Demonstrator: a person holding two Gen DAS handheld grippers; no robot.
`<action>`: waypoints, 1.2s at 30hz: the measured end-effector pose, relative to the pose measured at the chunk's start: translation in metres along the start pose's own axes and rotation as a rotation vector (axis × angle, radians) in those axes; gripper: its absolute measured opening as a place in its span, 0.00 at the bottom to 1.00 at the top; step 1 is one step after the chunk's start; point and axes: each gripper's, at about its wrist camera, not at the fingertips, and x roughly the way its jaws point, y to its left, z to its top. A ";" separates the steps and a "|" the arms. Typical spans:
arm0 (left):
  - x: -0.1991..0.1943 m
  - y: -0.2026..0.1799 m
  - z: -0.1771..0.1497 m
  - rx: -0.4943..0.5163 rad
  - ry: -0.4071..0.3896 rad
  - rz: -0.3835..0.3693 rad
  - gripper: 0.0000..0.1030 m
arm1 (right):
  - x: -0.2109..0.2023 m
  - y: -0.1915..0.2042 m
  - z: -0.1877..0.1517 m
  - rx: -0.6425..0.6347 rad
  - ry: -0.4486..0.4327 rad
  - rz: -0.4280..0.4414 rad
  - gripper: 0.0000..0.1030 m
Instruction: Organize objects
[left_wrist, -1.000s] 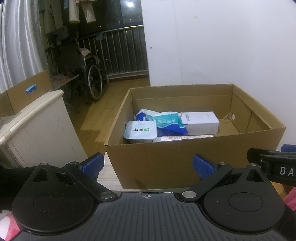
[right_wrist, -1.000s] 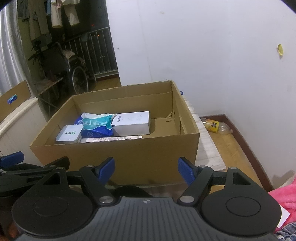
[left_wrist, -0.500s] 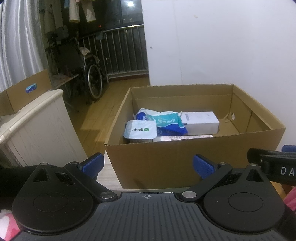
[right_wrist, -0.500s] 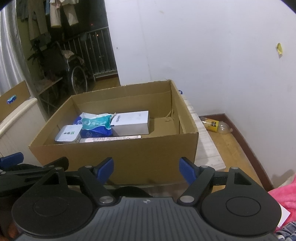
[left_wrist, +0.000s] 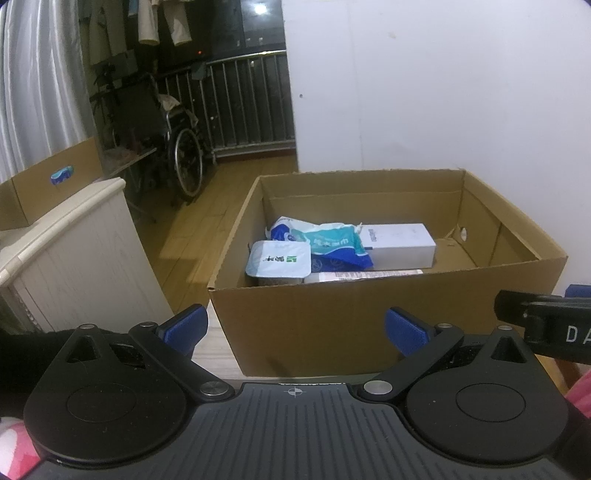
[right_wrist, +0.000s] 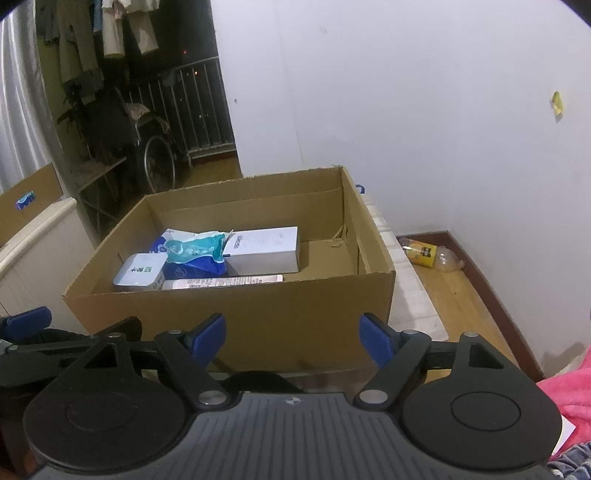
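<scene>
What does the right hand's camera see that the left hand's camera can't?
Only the right wrist view shows the yellow-labelled plastic bottle lying on the wooden floor by the wall, a small yellow tag stuck on the white wall, and pink fabric.

Only the left wrist view shows the far right inside wall of the box with its round hole.

Both show the open brown cardboard box, holding a white rectangular carton, a blue-and-teal plastic pouch and a white sealed tub, plus the wheelchair.
</scene>
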 end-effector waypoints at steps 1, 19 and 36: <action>0.000 0.000 0.000 0.000 -0.001 0.000 1.00 | -0.001 0.000 0.000 0.000 -0.003 0.000 0.80; 0.000 0.002 -0.001 -0.012 0.001 -0.004 1.00 | 0.002 0.000 -0.003 0.001 0.012 -0.001 0.80; -0.001 0.001 0.000 -0.007 -0.001 -0.003 1.00 | 0.001 -0.002 -0.001 0.008 0.011 0.000 0.80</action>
